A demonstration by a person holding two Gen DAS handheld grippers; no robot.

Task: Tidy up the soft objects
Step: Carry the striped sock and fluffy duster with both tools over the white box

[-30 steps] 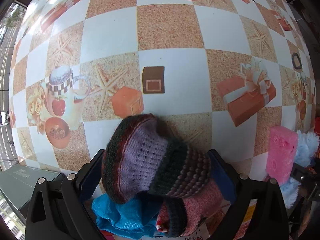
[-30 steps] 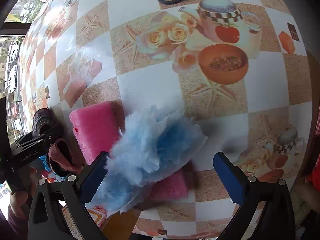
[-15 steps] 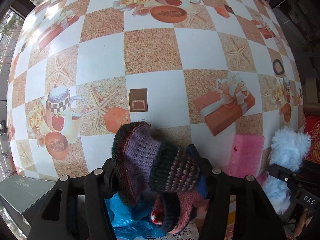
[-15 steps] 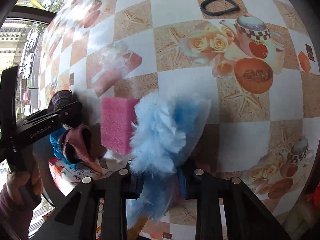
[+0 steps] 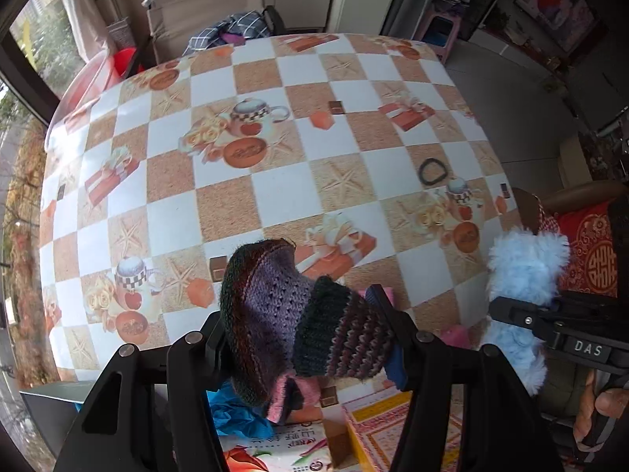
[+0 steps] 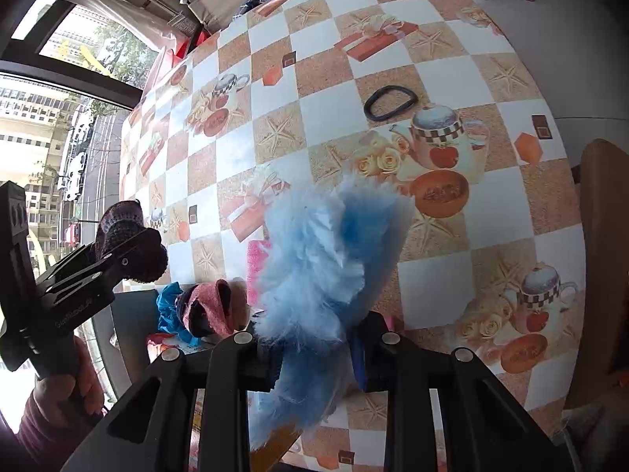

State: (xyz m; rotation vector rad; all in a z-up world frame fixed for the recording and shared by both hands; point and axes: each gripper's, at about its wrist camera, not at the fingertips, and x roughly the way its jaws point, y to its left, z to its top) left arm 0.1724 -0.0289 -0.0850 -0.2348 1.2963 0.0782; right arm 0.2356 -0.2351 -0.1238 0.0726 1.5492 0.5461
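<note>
My left gripper (image 5: 304, 330) is shut on a knitted purple, dark green and maroon woollen piece (image 5: 283, 310) and holds it above the near table edge; it also shows in the right wrist view (image 6: 129, 244). My right gripper (image 6: 314, 342) is shut on a fluffy light blue piece (image 6: 326, 247), lifted off the table; it also shows in the left wrist view (image 5: 523, 271). A pink sponge (image 6: 257, 271) lies on the table behind the fluff. A pink-lined knitted piece (image 6: 212, 306) and a blue cloth (image 6: 169, 306) lie at the near edge.
A black rubber ring (image 6: 389, 102) lies on the checkered tablecloth (image 5: 275, 192). A printed cardboard box (image 5: 377, 432) sits below the left gripper. A red cushion (image 5: 589, 251) rests on a chair at the right. A chair with clothes (image 5: 232, 27) stands at the far side.
Both grippers closed on their pieces and rose away from the table. The knitted piece and the blue fluff lifted with them; the pink sponge stayed on the table.
</note>
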